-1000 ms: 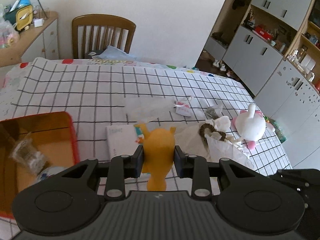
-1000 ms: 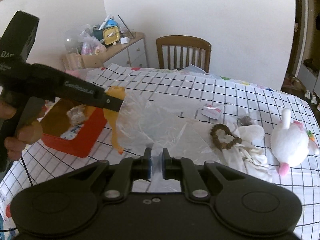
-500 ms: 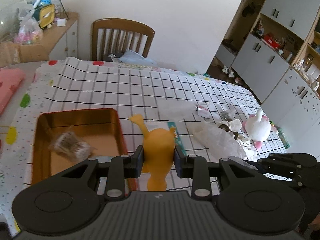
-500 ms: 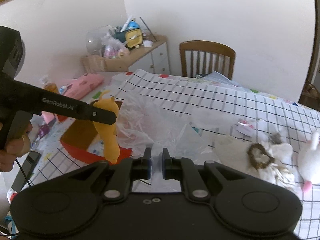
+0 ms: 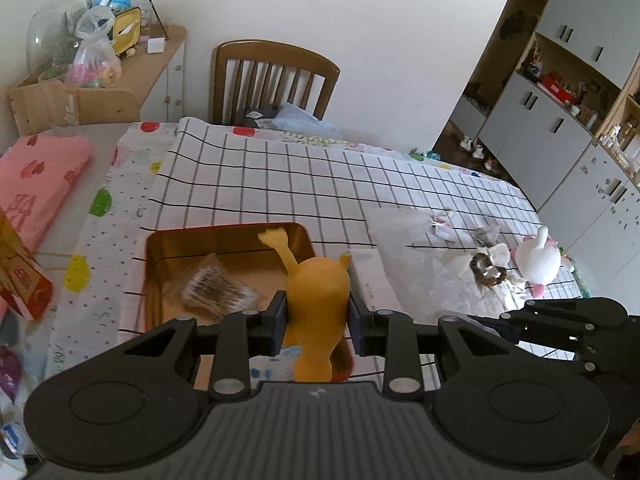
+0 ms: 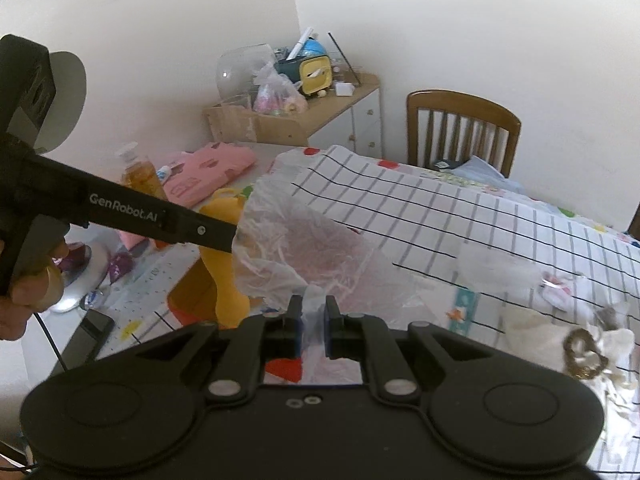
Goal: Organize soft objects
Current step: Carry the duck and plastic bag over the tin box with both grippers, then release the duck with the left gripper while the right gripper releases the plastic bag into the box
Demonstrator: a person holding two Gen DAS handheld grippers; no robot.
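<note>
Now my left gripper (image 5: 317, 322) is clamped around the body of the yellow rubber chicken (image 5: 316, 296), holding it above the near right corner of the red tin (image 5: 168, 240), where a wrapped bundle (image 5: 218, 292) lies, blurred. Further right, my right gripper (image 6: 313, 322) pinches a crumpled clear plastic bag (image 6: 304, 256) off the checked tablecloth (image 5: 300, 184). Beyond them lie a beaded ring (image 5: 487, 270) and a white plush toy (image 5: 536, 258) on the cloth.

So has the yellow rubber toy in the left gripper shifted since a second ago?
Yes. The yellow toy, clamped in the left gripper, was over the bare checked cloth; now it hangs over the red tin.
</note>
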